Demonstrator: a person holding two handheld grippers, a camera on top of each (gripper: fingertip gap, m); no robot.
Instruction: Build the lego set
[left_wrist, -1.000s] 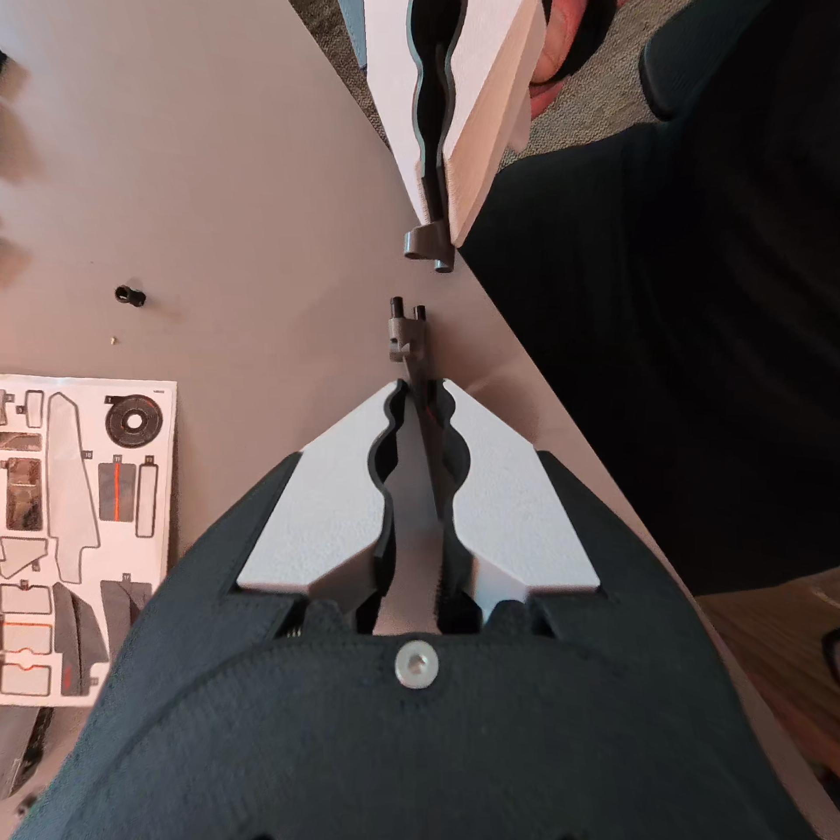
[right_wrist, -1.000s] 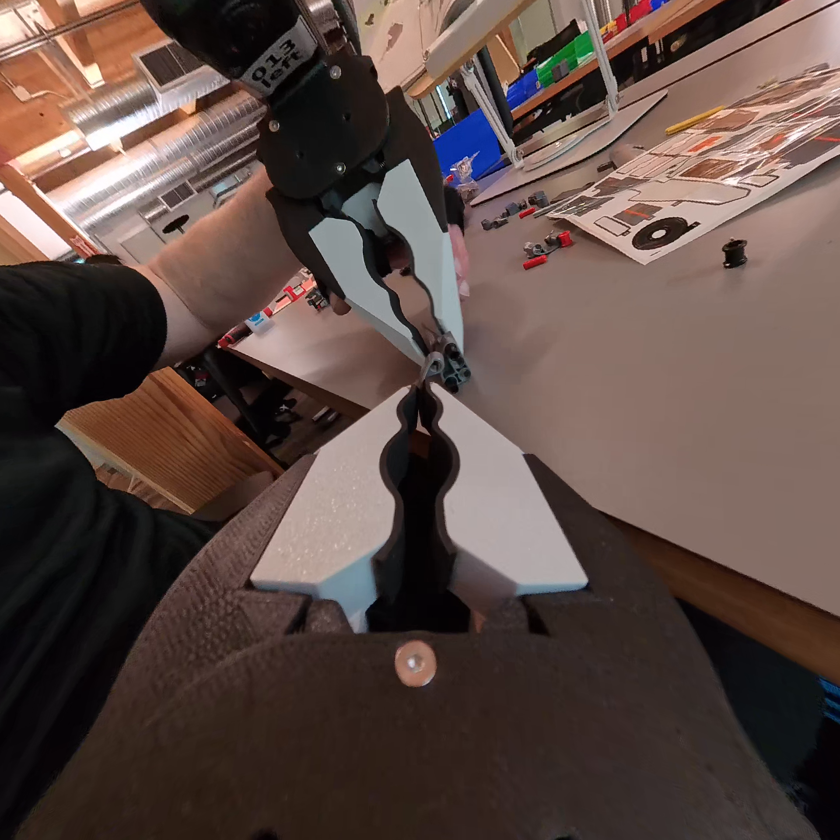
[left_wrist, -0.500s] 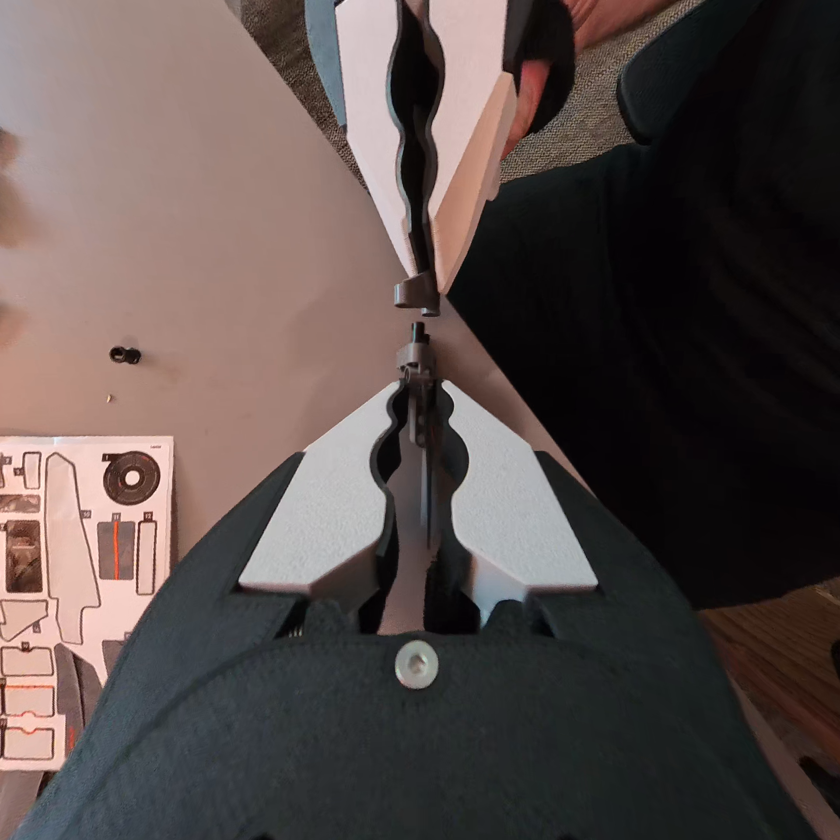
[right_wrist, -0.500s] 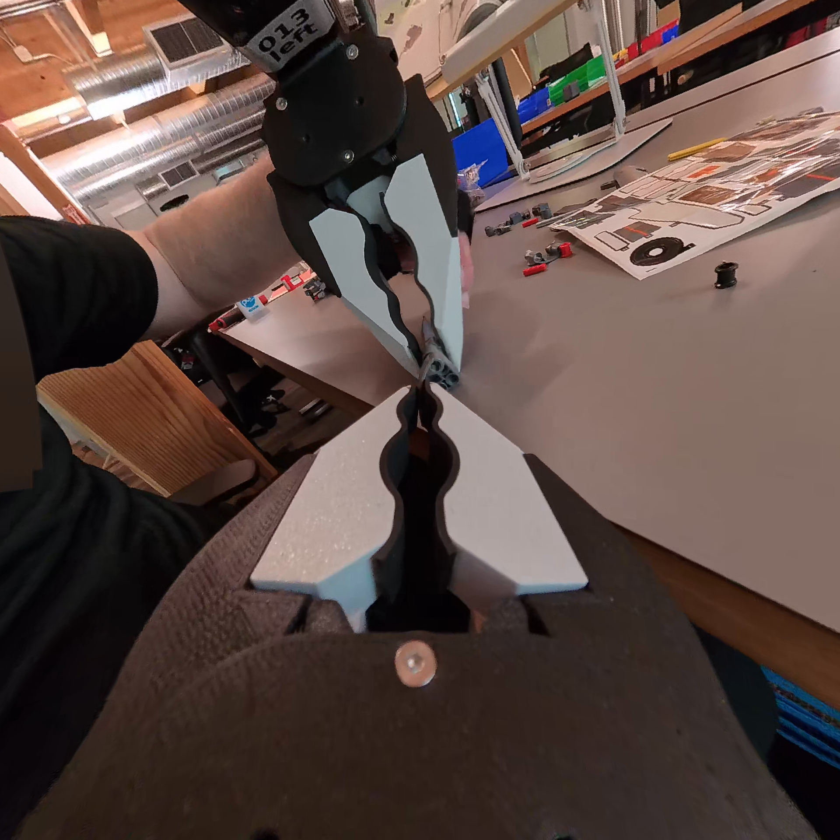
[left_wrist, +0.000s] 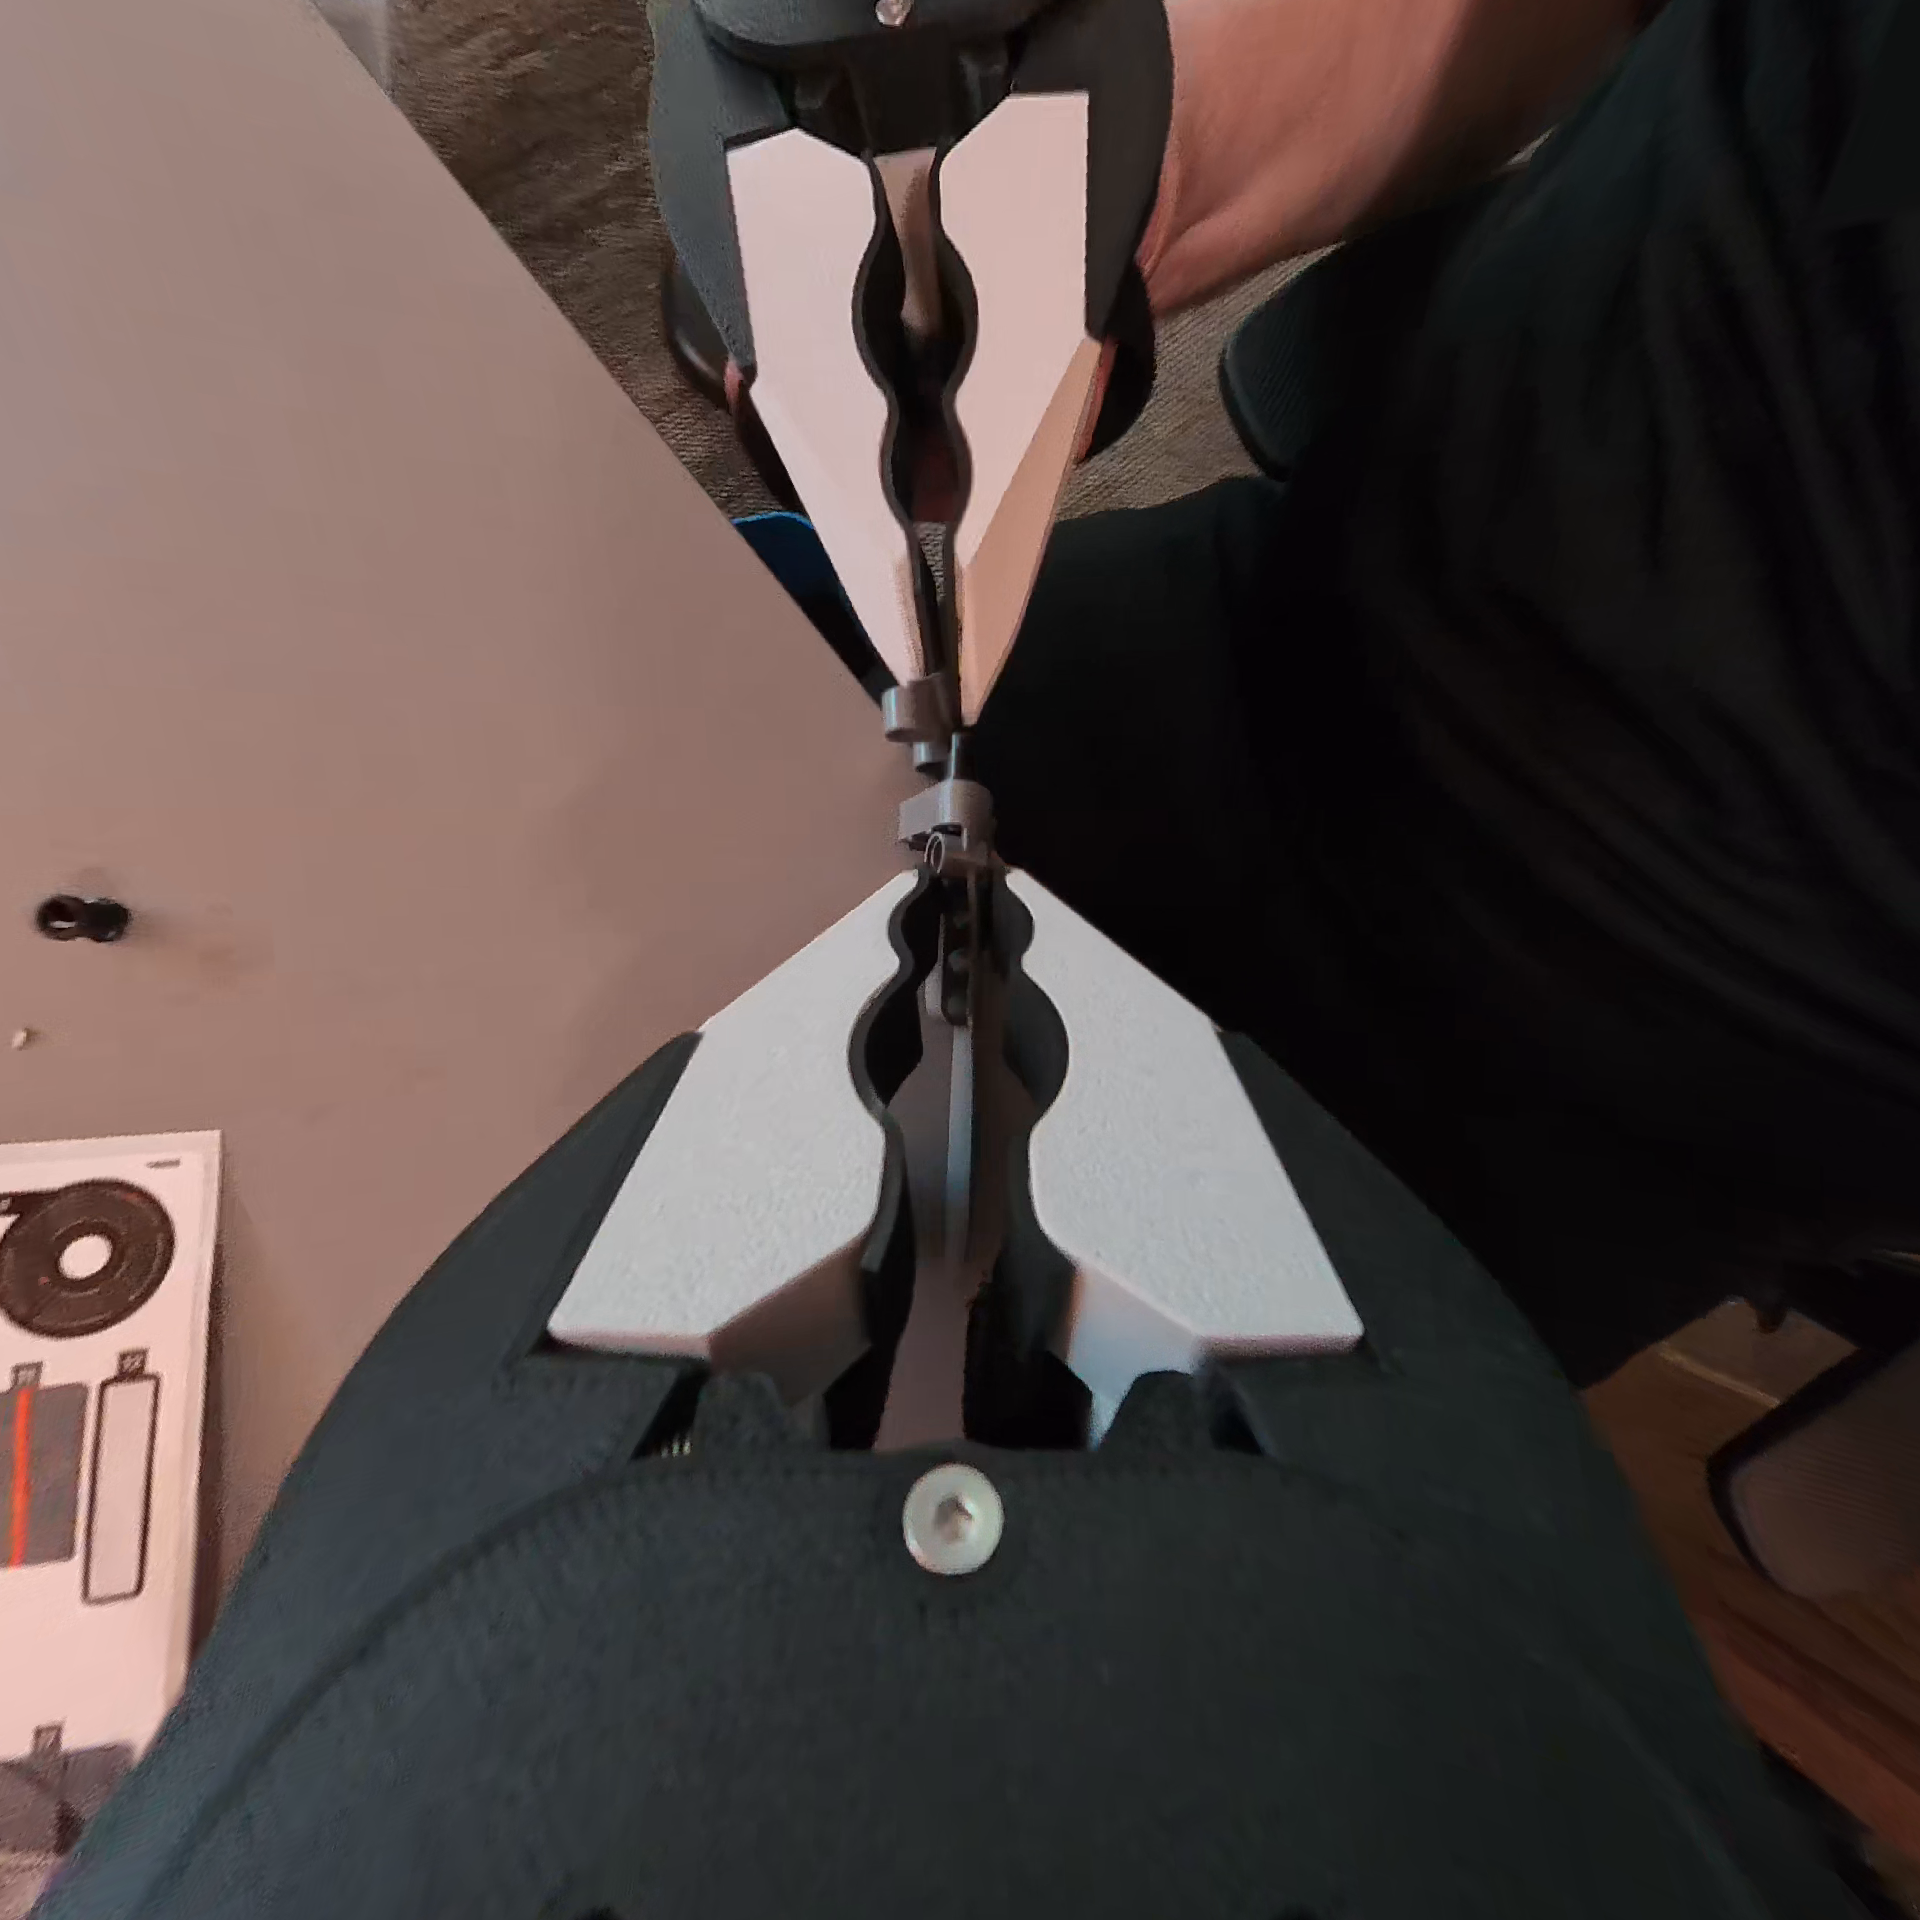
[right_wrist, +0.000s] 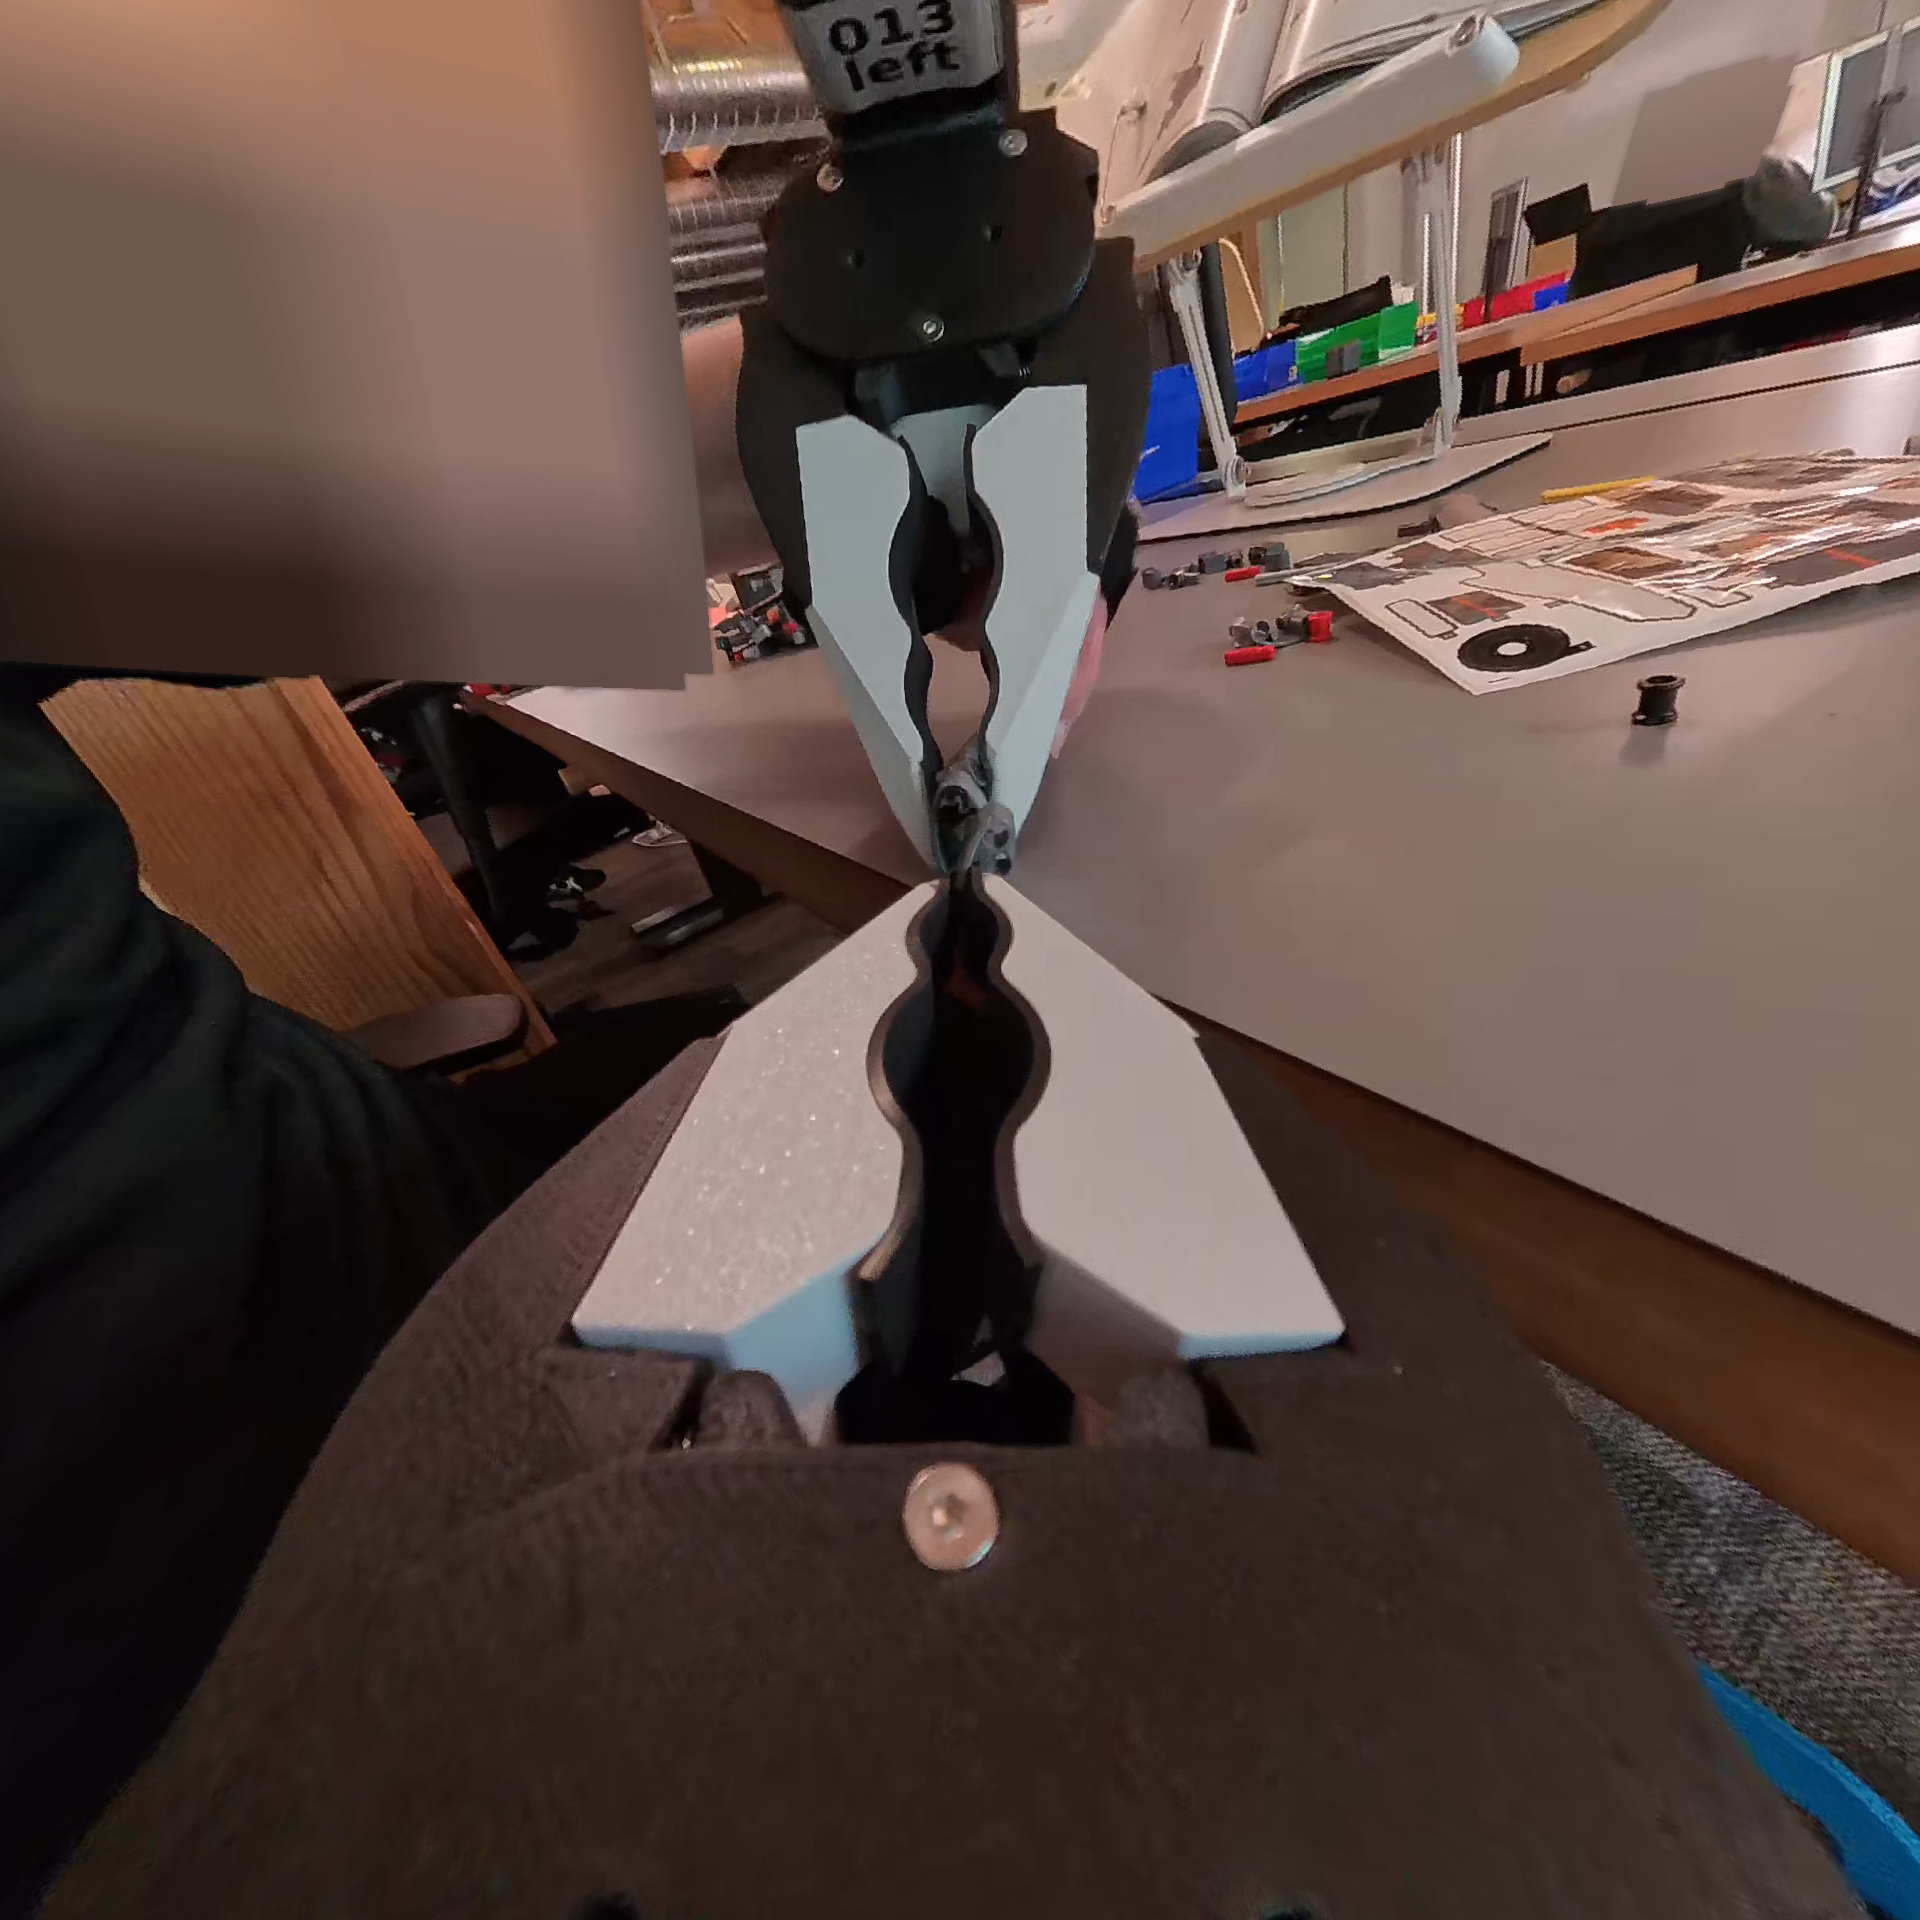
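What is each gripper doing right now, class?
Left gripper: shut on a grey pinned connector.
Right gripper: shut on a small grey connector.

two grippers (left_wrist: 954, 868) (right_wrist: 961, 878), two grey pieces (left_wrist: 943, 816) (left_wrist: 914, 712), one sticker sheet (right_wrist: 1662, 566)

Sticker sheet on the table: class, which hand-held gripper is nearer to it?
Left. The left hand-held gripper is over the table, its body right beside the sticker sheet; the right hand-held gripper lies beyond the table edge, farther away.
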